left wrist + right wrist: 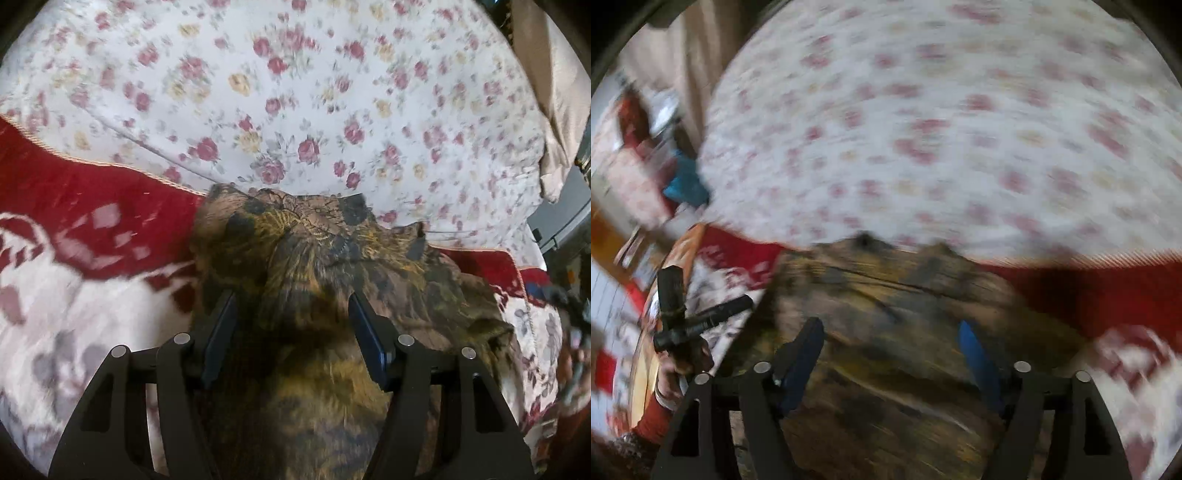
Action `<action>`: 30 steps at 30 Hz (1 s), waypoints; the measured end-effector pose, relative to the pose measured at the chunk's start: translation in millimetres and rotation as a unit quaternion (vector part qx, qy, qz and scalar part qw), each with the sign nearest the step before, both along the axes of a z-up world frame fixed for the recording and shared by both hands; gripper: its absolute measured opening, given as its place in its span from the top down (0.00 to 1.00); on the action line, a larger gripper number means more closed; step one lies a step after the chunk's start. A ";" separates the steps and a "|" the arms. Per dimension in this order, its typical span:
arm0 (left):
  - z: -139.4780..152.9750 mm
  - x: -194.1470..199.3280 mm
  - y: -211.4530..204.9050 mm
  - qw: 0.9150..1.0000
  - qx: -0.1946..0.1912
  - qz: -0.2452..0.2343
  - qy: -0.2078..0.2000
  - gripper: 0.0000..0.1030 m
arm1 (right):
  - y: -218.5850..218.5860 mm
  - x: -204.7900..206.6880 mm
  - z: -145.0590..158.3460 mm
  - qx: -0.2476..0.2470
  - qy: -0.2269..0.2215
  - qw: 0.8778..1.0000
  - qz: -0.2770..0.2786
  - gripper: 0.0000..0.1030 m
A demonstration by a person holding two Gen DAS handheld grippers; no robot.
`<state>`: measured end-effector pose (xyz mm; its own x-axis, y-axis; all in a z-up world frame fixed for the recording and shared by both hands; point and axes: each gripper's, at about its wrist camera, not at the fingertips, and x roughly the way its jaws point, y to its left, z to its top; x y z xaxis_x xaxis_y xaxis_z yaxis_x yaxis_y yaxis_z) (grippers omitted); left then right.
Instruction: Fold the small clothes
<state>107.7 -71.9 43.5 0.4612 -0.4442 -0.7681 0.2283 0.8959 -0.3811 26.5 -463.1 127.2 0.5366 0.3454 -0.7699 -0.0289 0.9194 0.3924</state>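
A small brown and olive patterned garment (332, 266) lies bunched on a red and white blanket (74, 221). My left gripper (291, 299) hovers over the garment's near part, jaws wide apart, with nothing between them. The right wrist view is blurred by motion. It shows the same garment (886, 314) below my right gripper (890, 328), whose blue fingers (975, 354) stand apart over the cloth. The left gripper's handle and the hand holding it (679, 325) show at the left of the right wrist view.
A white sheet with pink and yellow roses (314, 92) covers the bed beyond the garment. A beige curtain (554, 92) hangs at the far right. A blue cloth (685, 181) and clutter sit at the left edge of the bed.
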 end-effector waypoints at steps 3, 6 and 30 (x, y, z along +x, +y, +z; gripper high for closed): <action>-14.1 19.7 -21.5 1.000 0.011 -0.013 0.026 0.40 | -32.1 -21.8 -14.1 0.022 0.014 0.999 -0.033 0.26; -19.7 30.0 -45.2 0.998 0.040 -0.035 0.028 0.40 | -45.7 -35.5 -25.3 0.022 0.021 0.998 -0.046 0.26; -9.6 30.8 1.0 0.999 0.041 0.009 0.021 0.67 | -1.4 -44.8 -62.2 -0.042 0.028 0.999 0.007 0.31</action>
<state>138.5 -70.8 33.9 0.4359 -0.3713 -0.8199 0.1969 0.9282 -0.3156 -18.3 -464.5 65.1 0.4877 0.2854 -0.8251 -0.0231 0.9490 0.3146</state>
